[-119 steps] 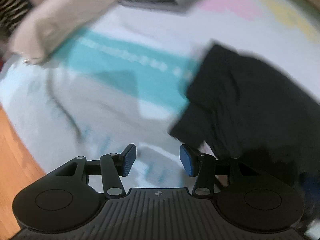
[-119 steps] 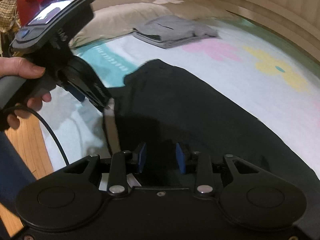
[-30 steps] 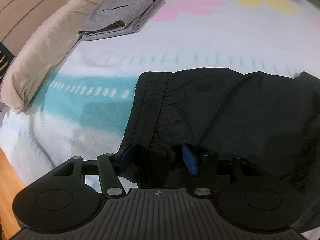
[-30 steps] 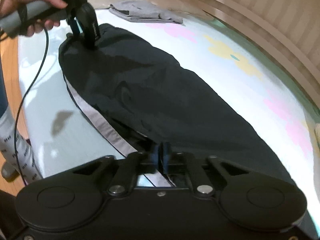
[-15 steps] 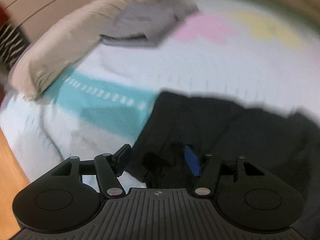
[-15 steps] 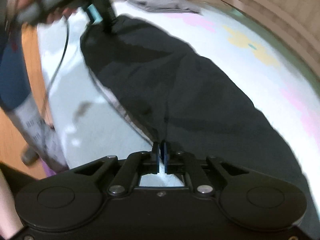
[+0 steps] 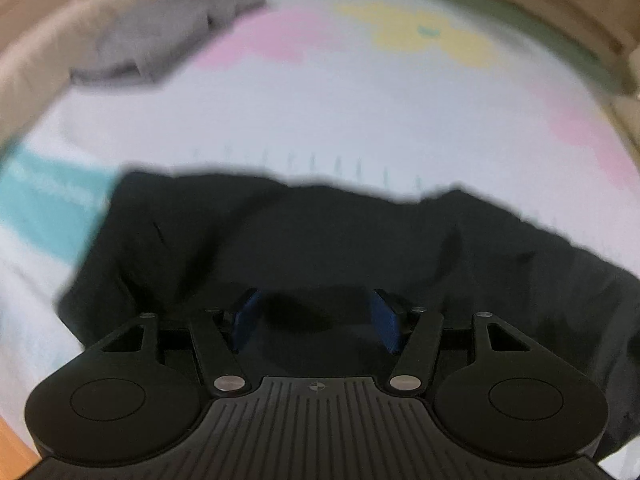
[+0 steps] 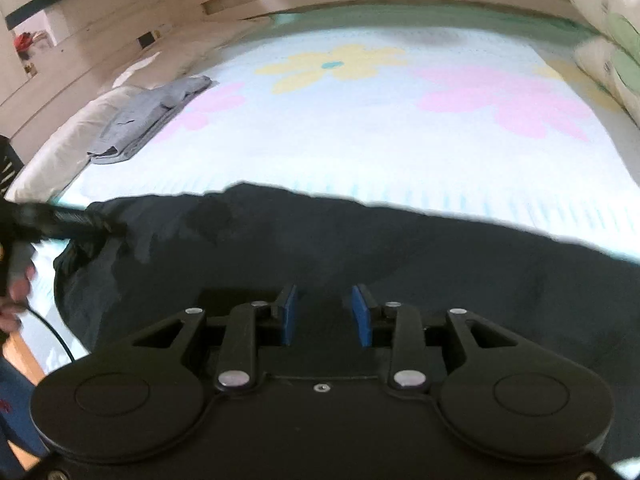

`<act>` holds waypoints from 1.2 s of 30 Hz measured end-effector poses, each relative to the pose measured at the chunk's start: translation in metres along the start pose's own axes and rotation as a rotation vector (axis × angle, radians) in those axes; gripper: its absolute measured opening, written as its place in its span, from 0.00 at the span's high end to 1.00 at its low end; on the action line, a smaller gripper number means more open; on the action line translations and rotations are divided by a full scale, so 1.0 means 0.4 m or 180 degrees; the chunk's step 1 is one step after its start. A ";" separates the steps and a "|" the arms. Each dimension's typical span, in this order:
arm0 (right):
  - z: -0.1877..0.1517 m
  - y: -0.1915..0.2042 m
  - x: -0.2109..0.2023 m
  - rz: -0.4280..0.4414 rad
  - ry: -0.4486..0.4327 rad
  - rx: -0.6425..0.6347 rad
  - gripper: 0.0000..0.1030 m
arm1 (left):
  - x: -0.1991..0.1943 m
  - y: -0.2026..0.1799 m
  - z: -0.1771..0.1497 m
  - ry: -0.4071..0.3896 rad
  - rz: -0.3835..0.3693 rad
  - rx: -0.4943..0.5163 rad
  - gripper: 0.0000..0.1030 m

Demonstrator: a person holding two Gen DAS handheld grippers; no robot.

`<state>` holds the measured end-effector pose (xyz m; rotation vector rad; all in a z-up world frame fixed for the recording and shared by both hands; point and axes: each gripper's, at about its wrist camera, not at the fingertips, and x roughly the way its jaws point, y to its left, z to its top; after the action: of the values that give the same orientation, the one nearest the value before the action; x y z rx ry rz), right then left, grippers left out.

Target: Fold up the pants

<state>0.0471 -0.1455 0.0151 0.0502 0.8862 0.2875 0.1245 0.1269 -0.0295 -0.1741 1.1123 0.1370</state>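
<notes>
Floral bed [image 8: 360, 128] | black pants [image 8: 360, 240] spread directly ahead of both units | left hand-held gripper [image 7: 316, 320] and right hand-held gripper [image 8: 324, 314]: fingers apart, gripping nothing.

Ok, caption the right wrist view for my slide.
Open right tool poised over black pants spread across a flower-print bedspread, grey folded clothes beyond.
</notes>
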 end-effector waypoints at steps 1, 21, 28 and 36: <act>0.013 0.015 0.007 -0.0007 -0.0030 -0.0079 0.58 | 0.017 -0.002 -0.012 0.0098 0.0063 0.0015 0.43; 0.196 0.165 0.441 0.0539 0.0331 -0.1040 0.50 | 0.034 -0.019 -0.030 0.0005 0.0362 0.0036 0.35; 0.217 0.156 0.448 0.0812 0.0450 -0.1180 0.70 | 0.037 -0.017 -0.029 -0.0001 0.0366 0.0050 0.34; 0.182 0.162 0.317 0.0533 0.0063 -0.1280 0.96 | 0.037 -0.023 -0.033 -0.0032 0.0393 0.0051 0.34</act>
<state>0.1643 -0.0437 -0.0242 -0.2527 0.8311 0.6188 0.1211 0.1156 -0.0480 -0.0904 1.1140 0.2390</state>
